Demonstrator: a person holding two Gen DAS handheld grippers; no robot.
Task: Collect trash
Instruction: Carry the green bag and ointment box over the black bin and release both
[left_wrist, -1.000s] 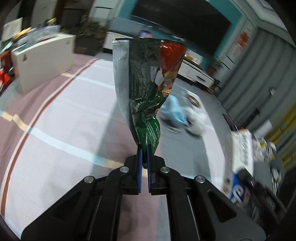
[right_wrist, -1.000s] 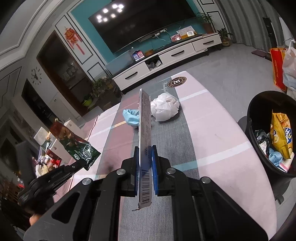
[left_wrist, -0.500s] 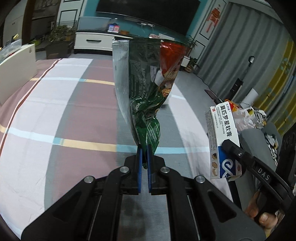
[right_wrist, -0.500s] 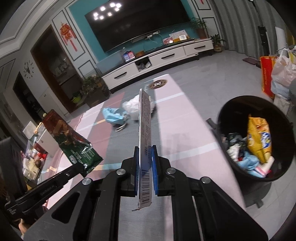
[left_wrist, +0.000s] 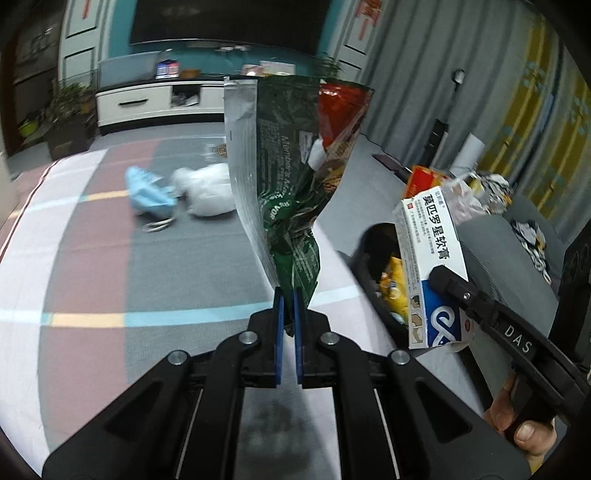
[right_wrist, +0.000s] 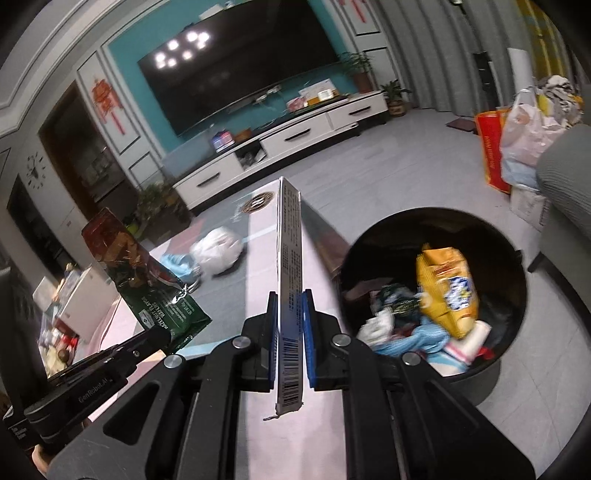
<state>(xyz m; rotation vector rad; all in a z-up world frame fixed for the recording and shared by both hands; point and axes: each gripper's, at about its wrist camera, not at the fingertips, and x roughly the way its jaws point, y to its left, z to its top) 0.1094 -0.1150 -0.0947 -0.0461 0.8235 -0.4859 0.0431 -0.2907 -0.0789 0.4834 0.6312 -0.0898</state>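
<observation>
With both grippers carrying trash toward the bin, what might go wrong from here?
The tall green foil wafer bag is pinched only at its bottom corner, so it may flop outside the round black bin. That bin looks fairly full, so the white and blue cardboard box might land on the yellow snack bag and slide off.

Home living room: television (right_wrist: 236, 70), media cabinet (right_wrist: 280, 151)

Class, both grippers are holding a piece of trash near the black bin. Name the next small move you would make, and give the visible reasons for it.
Probably carry the right gripper on until it is over the black bin, then open it. It is shut on the white box, and the bin stands open just to its right, beside the table. The left gripper, clamping the green wafer bag, could follow.
</observation>
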